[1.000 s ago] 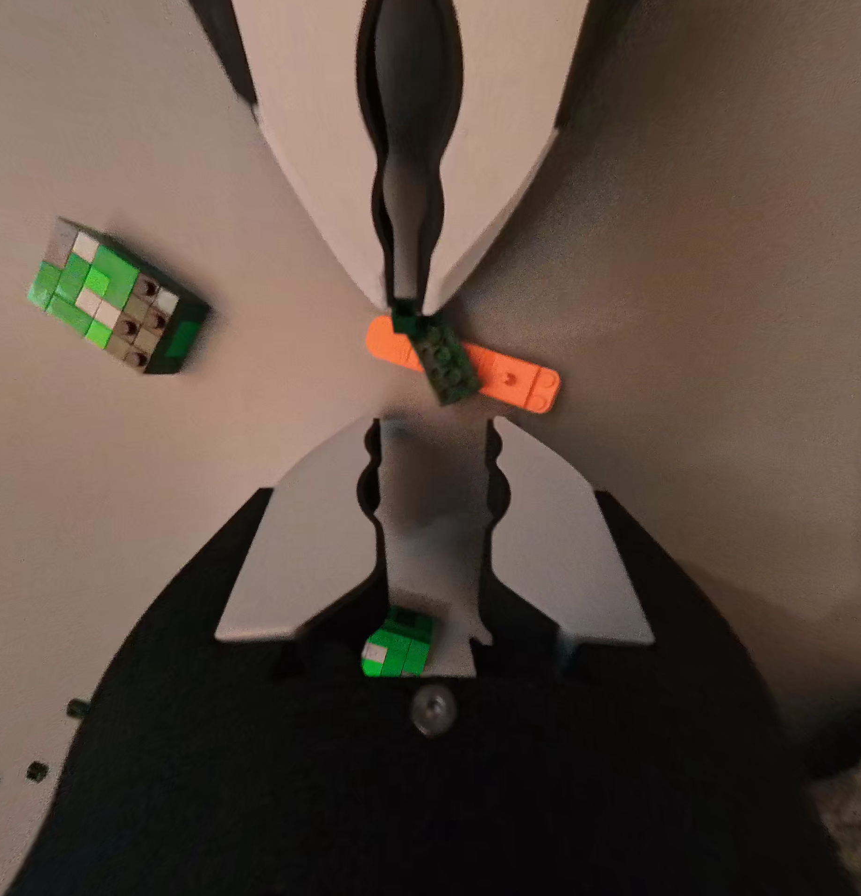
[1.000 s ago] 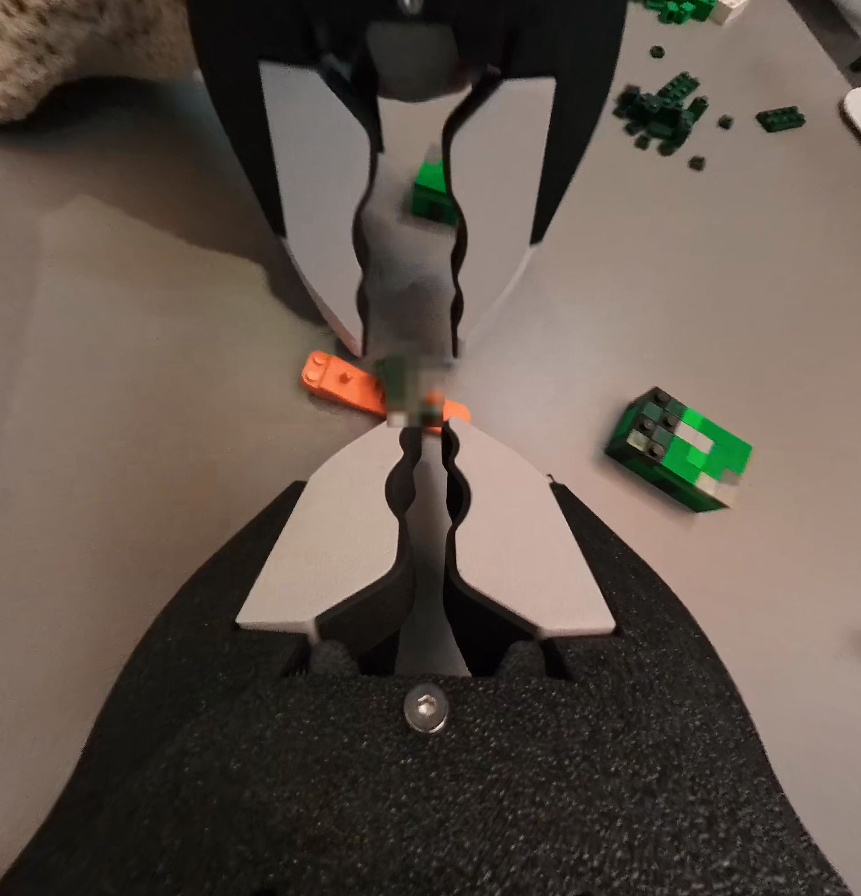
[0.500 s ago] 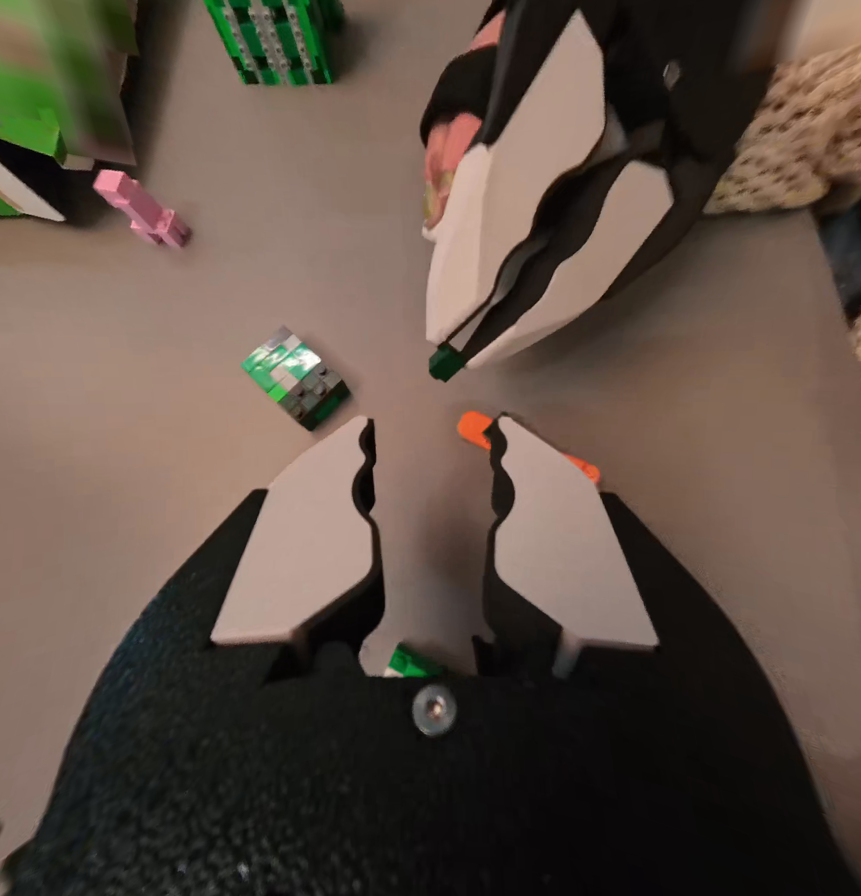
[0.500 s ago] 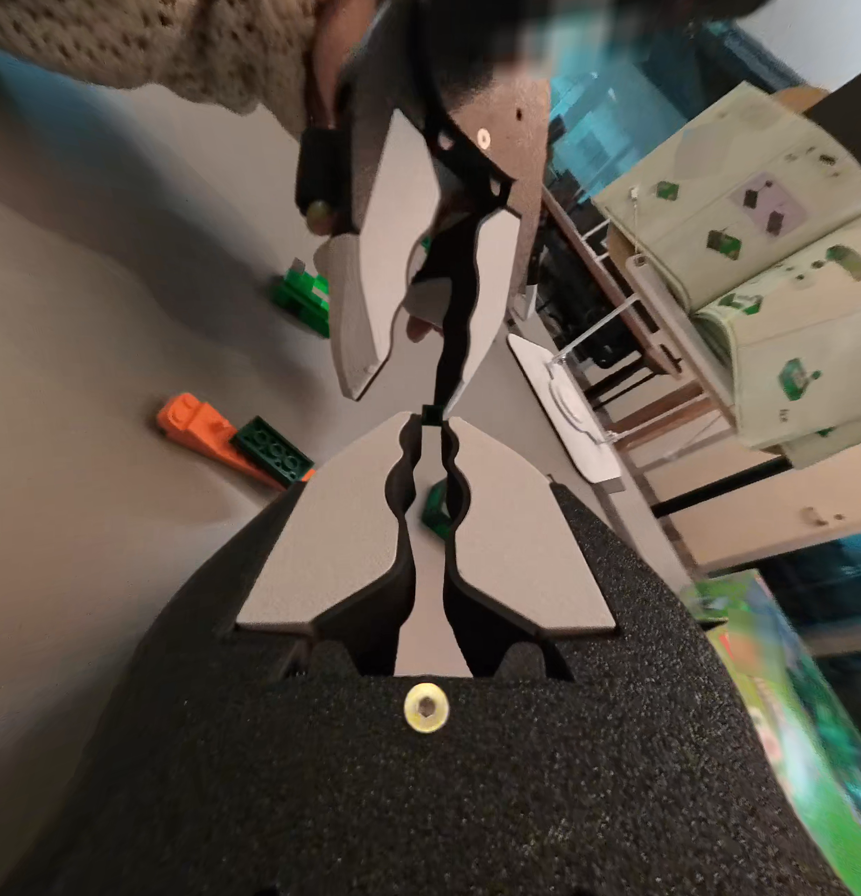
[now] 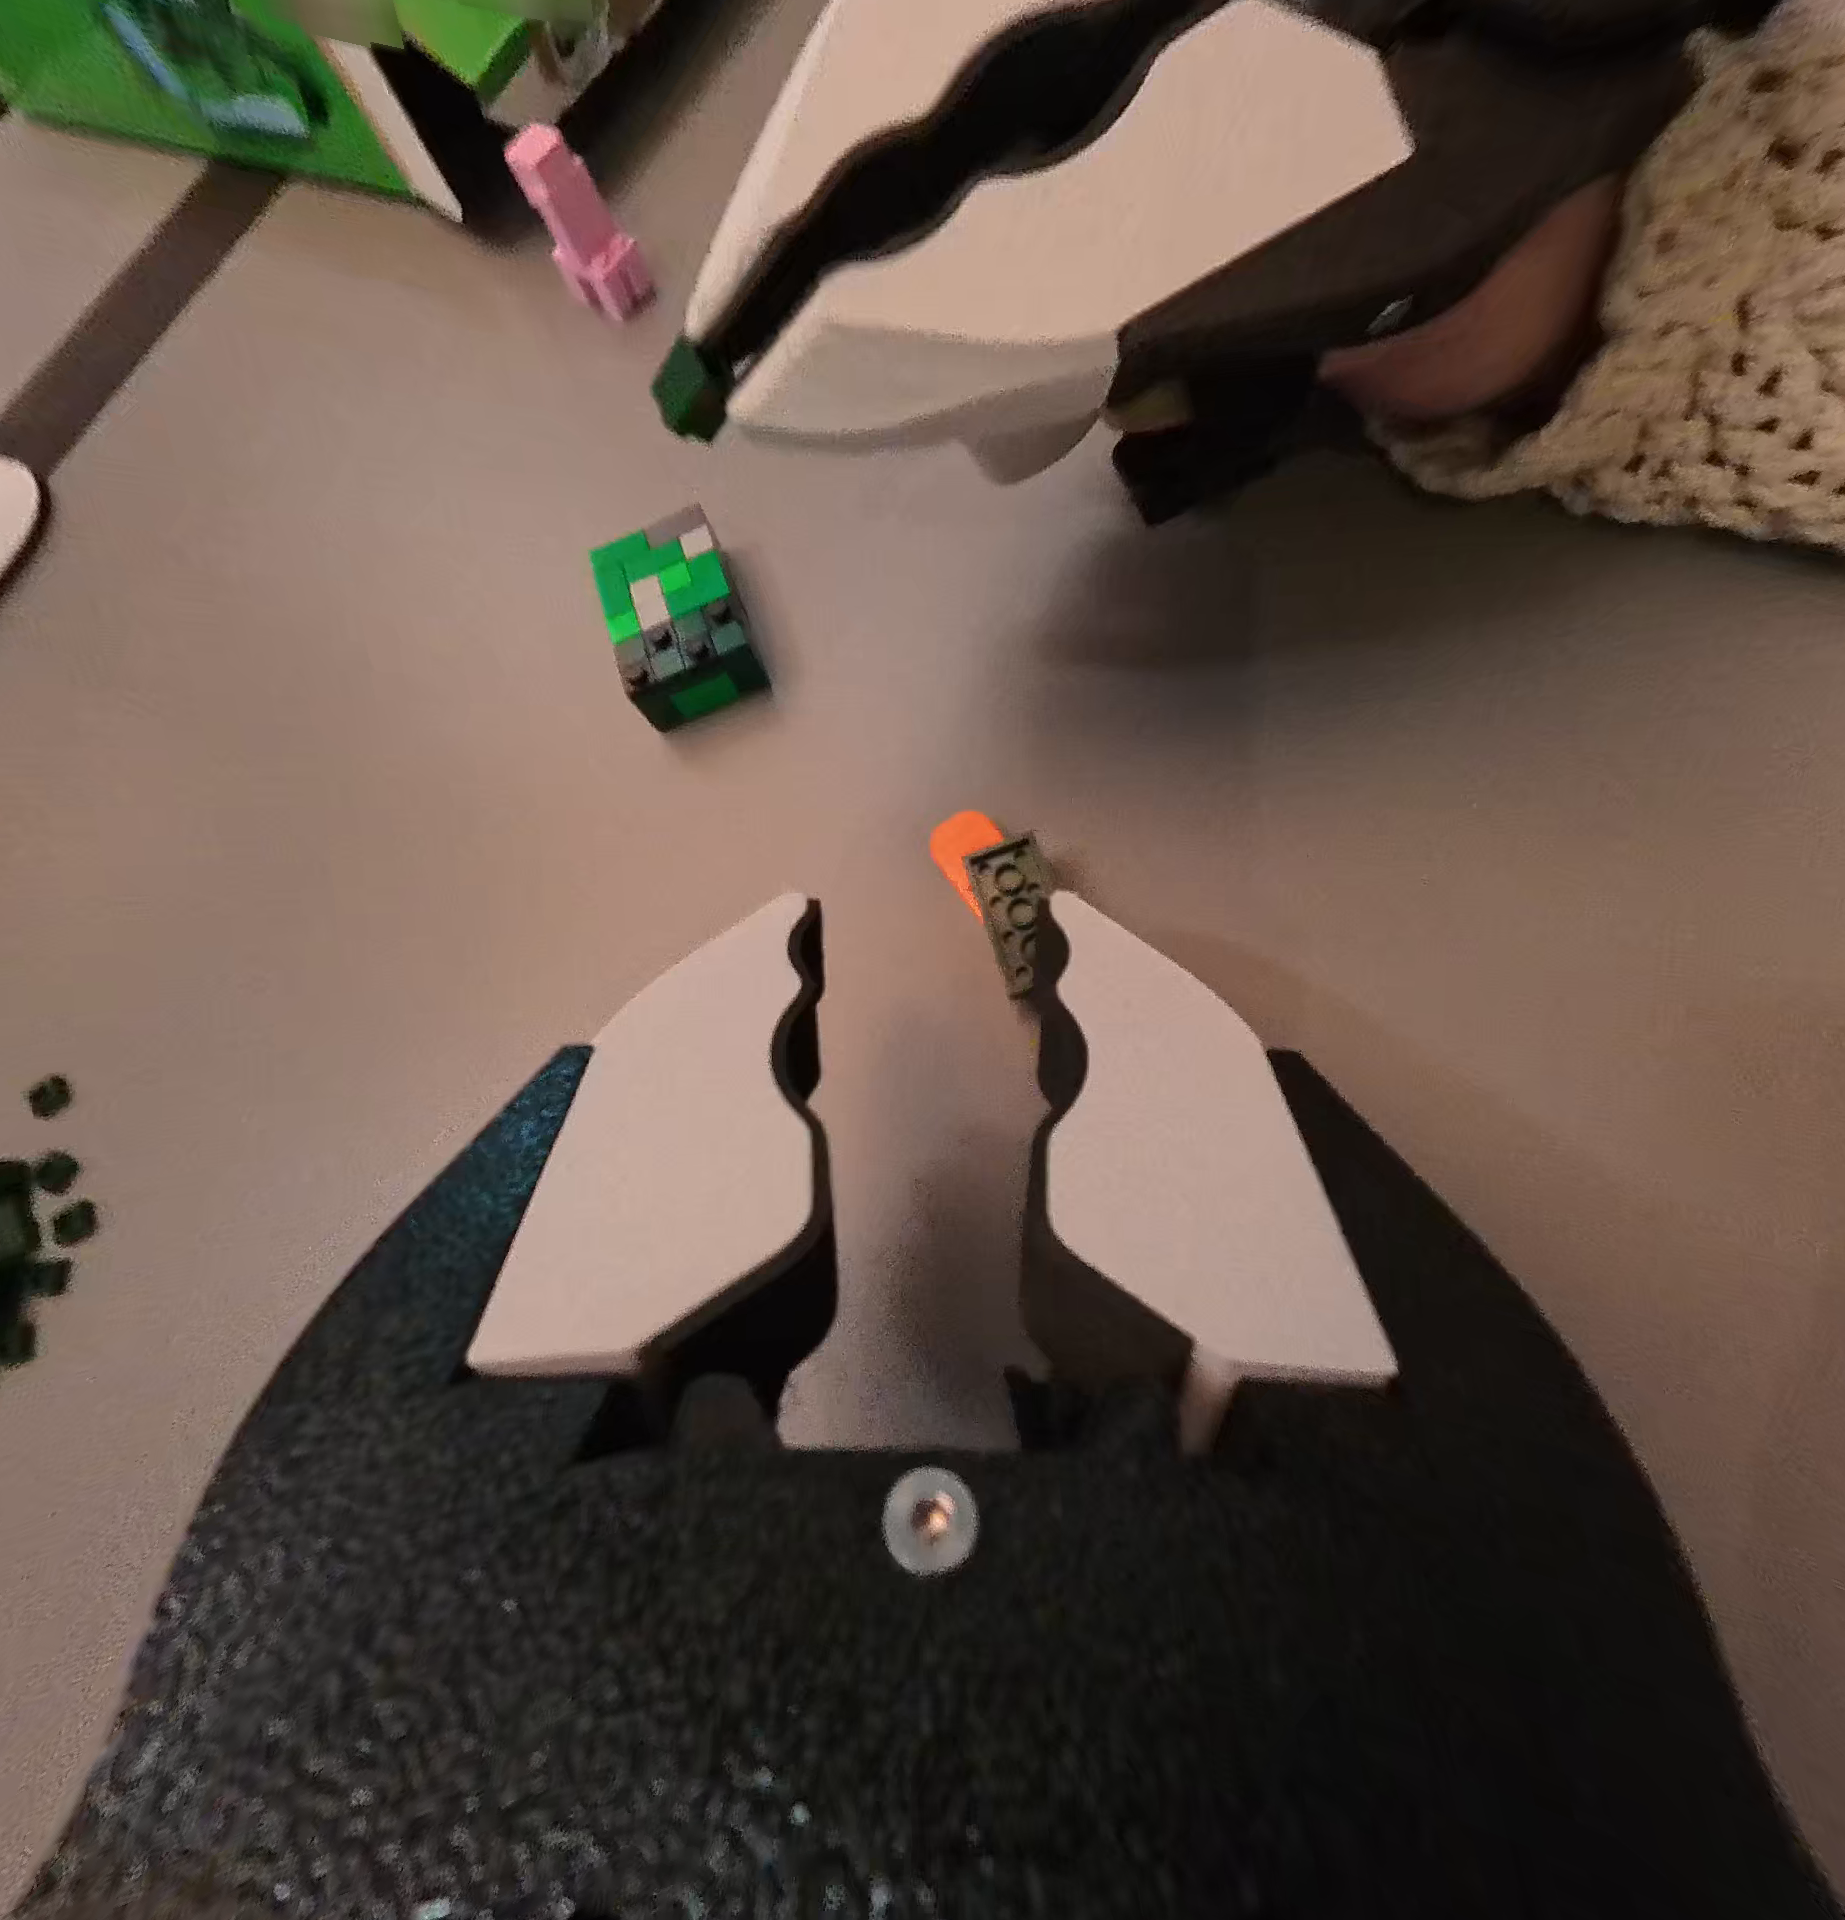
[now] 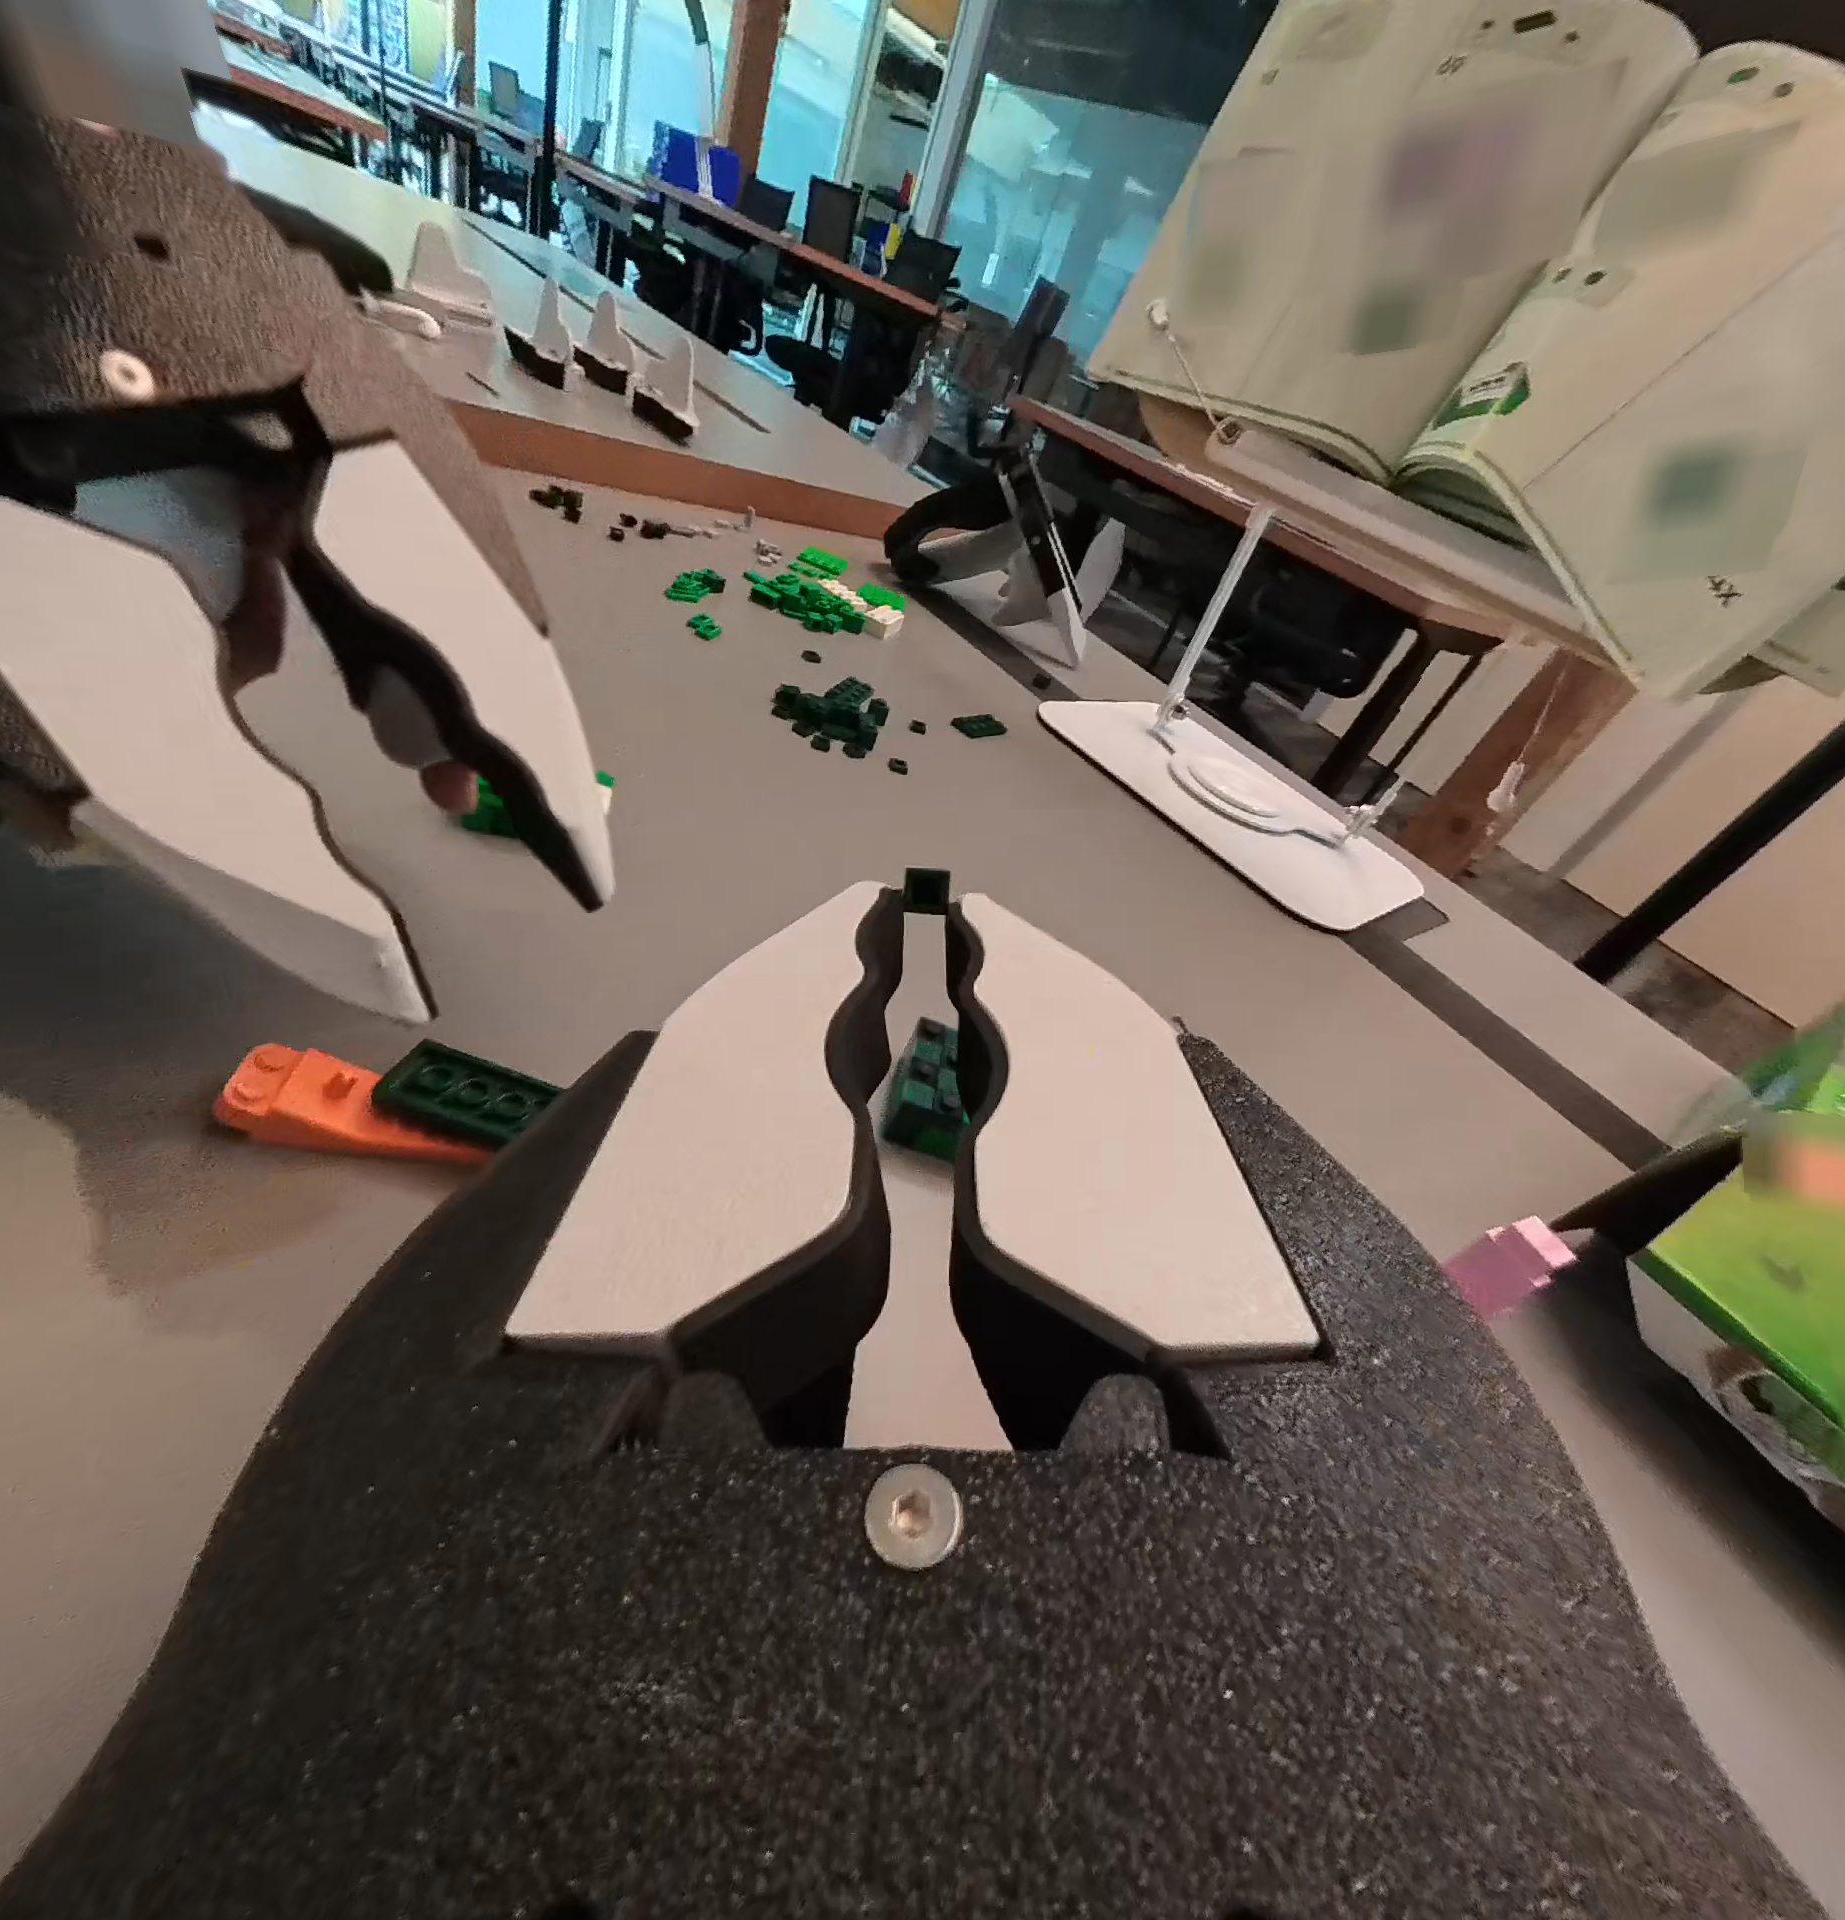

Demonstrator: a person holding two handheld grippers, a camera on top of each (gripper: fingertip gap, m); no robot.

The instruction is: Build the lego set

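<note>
while the right tongs [image 6: 923, 902] pinch a small dark green brick [image 6: 924, 891], carry it level to the green block [image 5: 679, 621].
left tongs [image 5: 928, 914] gape wide, empty, beside the orange wedge [image 5: 957, 854] and dark plate [image 5: 1011, 914] on the surface [image 5: 274, 831]; line studs up squarely before pressing.

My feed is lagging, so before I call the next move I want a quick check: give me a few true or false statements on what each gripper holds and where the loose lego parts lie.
1. The right gripper pinches a small dark green cube brick at its tips. True.
2. The left gripper is shut on the orange wedge-shaped brick separator. False: its fingers stand apart and hold nothing.
3. A dark green studded plate lies on the separator. True.
4. The small green, grey and white block assembly is held in the air. False: it rests on the grey table.
5. The pink figure lies beside the green box. True.
</note>
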